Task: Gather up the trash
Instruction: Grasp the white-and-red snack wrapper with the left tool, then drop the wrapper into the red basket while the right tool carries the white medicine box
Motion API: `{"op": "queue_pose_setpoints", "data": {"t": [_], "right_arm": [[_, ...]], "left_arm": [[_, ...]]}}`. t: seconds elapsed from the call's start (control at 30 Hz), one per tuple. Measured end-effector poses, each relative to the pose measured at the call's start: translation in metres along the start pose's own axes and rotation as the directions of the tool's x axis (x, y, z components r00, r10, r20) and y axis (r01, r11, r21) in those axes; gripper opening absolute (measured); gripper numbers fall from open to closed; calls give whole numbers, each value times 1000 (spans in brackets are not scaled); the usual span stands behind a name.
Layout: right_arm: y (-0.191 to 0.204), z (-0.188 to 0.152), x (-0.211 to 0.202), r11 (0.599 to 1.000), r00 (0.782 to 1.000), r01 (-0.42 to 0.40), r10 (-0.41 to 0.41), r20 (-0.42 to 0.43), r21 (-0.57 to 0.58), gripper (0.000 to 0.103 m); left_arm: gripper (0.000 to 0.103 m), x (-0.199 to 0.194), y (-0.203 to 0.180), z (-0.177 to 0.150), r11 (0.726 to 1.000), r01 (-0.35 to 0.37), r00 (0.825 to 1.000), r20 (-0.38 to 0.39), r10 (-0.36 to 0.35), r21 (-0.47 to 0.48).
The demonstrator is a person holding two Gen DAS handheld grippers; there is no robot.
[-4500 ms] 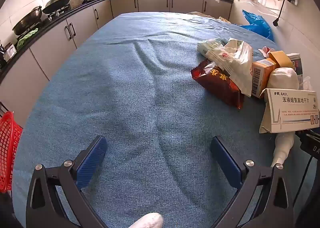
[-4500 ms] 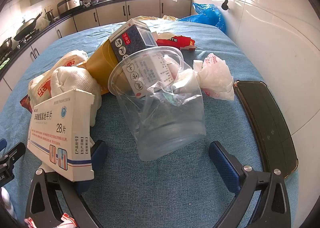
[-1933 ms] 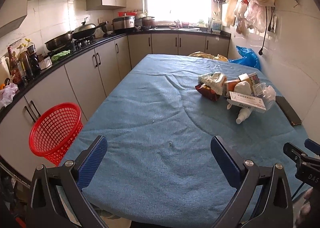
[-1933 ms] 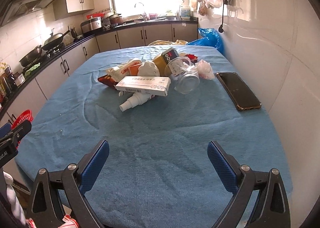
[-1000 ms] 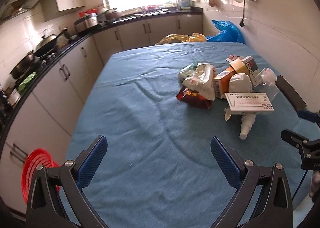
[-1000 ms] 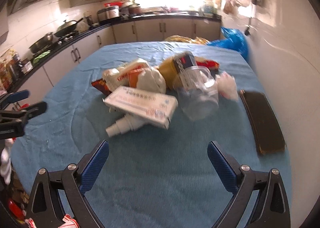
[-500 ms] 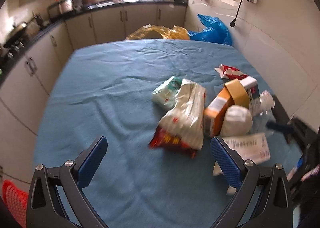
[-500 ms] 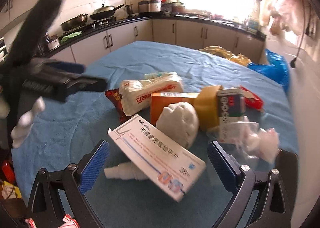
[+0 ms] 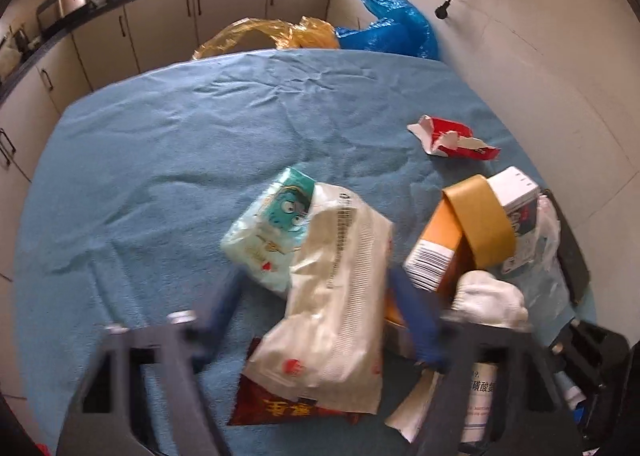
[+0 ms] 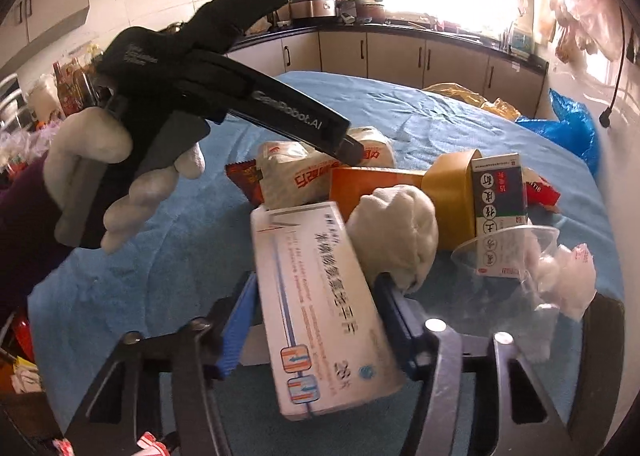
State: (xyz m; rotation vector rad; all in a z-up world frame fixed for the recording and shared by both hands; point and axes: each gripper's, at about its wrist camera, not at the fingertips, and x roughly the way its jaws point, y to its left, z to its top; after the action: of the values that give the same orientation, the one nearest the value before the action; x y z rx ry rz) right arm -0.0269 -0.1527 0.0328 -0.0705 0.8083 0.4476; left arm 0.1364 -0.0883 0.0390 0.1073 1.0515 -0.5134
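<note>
**A:** Two grippers, both over the trash pile on the blue-covered bench [image 9: 160, 159]. The left gripper [image 9: 316, 320] sits low centre of its own view, with the cream snack bag [image 9: 336, 296] between its fingers, which have just been closing. Too blurry, though: I can't tell if the pads actually touch it.

**B:** And the right gripper [image 10: 316, 320]?

**A:** Bottom centre of its view, with the white medicine box [image 10: 320, 316] between the blue pads. It's been closing too, and both pads look pressed against the box sides. A gloved hand [image 10: 108, 179] at the left holds the other gripper.
</note>
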Motion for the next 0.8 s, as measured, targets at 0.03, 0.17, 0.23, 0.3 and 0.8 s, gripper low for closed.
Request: {"op": "queue_pose_setpoints", "data": {"t": [0.03,0.17,0.23,0.3,0.8], "right_arm": [[0,-1,-3,1000,1000,-8,7,4,8,59],[3,-4,-11,999,999,-30,29,20,36,58],[4,-5,-15,998,999,-33,32,27,47,58],[6,-8,-21,998,999,-31,29,33,58,58],[24,-30,-71,989,998,-11,1,67,145,58]], "left_arm": [[42,1,-1,-1,1000,18,1000,-12,-18,-4],[40,6,-15,-12,997,-51,998,-18,52,62],[38,1,-19,-17,996,-51,999,-7,51,68],[38,-9,-21,-20,998,-39,999,12,39,55],[38,-136,-10,-90,994,-78,974,205,92,-75]]}}
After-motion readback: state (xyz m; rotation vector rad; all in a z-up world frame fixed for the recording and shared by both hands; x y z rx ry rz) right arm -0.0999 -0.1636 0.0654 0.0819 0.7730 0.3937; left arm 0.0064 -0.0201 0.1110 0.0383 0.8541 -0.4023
